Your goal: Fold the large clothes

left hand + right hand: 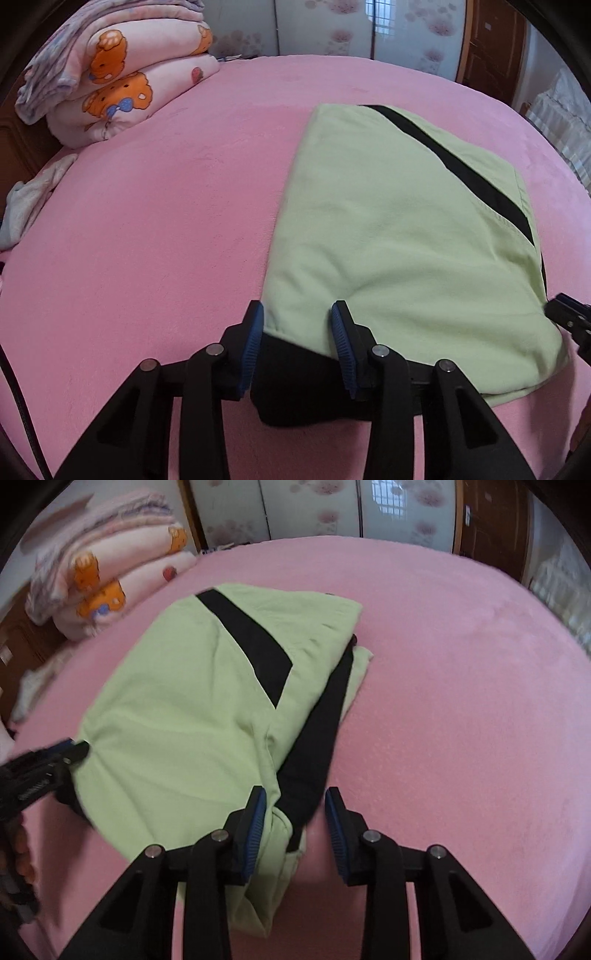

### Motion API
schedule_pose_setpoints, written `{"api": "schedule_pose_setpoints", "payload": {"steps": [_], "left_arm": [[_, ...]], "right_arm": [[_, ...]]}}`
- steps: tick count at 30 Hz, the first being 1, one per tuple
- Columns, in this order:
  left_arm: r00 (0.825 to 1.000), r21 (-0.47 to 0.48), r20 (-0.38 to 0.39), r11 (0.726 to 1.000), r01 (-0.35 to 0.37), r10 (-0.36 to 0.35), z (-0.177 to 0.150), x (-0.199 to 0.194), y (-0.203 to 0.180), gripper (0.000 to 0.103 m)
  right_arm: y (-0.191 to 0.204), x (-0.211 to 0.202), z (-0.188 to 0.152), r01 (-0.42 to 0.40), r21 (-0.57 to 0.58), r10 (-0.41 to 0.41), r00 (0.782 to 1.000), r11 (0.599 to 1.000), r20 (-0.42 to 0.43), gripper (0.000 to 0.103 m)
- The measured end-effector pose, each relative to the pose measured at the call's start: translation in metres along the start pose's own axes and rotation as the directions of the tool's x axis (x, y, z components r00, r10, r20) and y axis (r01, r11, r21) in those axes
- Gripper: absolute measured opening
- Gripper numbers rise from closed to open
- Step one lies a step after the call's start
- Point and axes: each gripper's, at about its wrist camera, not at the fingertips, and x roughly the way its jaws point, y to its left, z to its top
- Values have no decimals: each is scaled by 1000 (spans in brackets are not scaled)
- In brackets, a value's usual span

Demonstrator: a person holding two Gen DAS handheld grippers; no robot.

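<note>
I set both part-open grippers, left gripper (298, 317) and right gripper (295, 805), astride the green garment's (388, 229) near corners, gripping nothing, ready to pinch for folding.

garment (177, 709): light green, black stripes | folded | flat on bed

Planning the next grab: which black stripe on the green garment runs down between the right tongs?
The long black stripe along the green garment's right edge reaches the right tongs; the short wedge stops mid-cloth.
</note>
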Motion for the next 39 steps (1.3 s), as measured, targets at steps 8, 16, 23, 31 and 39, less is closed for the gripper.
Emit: {"api": "schedule_pose_setpoints", "payload": {"steps": [8, 16, 23, 31, 39], "left_arm": [[996, -69, 54, 994, 79, -76, -16, -91, -22, 72], [985, -16, 154, 997, 78, -75, -54, -232, -80, 90], [966, 12, 225, 992, 128, -127, -96, -327, -116, 96], [953, 89, 248, 983, 158, -175, -150, -400, -155, 97], [941, 153, 290, 979, 134, -174, -201, -451, -188, 101]], "right_arm": [[-25, -103, -9, 15, -26, -13, 997, 1000, 73, 34], [-37, -226, -34, 50, -27, -45, 990, 998, 135, 56], [-53, -323, -81, 85, -38, -76, 978, 996, 197, 68], [-72, -391, -129, 124, -29, -115, 968, 992, 222, 73], [-91, -429, -168, 145, 22, -146, 955, 989, 257, 75]]}}
